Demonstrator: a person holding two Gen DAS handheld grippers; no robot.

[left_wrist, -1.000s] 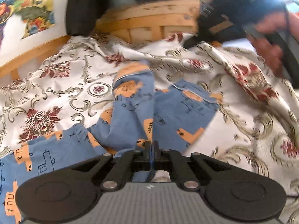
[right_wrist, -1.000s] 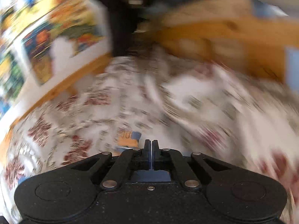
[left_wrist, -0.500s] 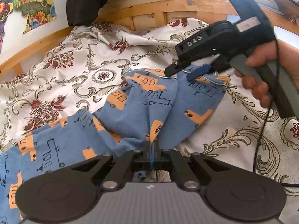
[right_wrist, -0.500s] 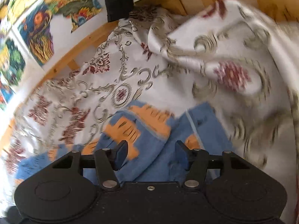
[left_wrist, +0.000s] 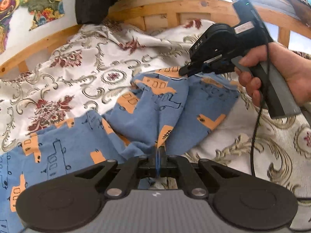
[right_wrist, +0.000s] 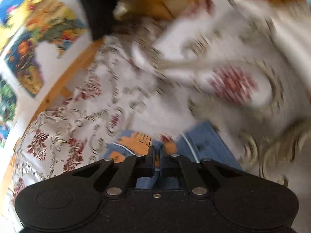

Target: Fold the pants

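One pair of blue pants with orange house shapes lies crumpled on a bedspread patterned with grey scrolls and dark red flowers, and it is the only garment on that spread. There are two grippers, each pinching the pants. The left gripper has its two fingers pressed together on a ridge of blue cloth near the middle of the garment, so the fabric rises to a peak between them. The right gripper, held in one hand with a black cable hanging from its handle, has its tips closed on the white-piped edge at the far end of the pants; in its own blurred view the right gripper's fingers are nearly together with blue and orange cloth caught between them. Behind the bed runs a wooden rail. One dark piece of cloth hangs over the rail, and one colourful printed sheet is on the wall to the left.
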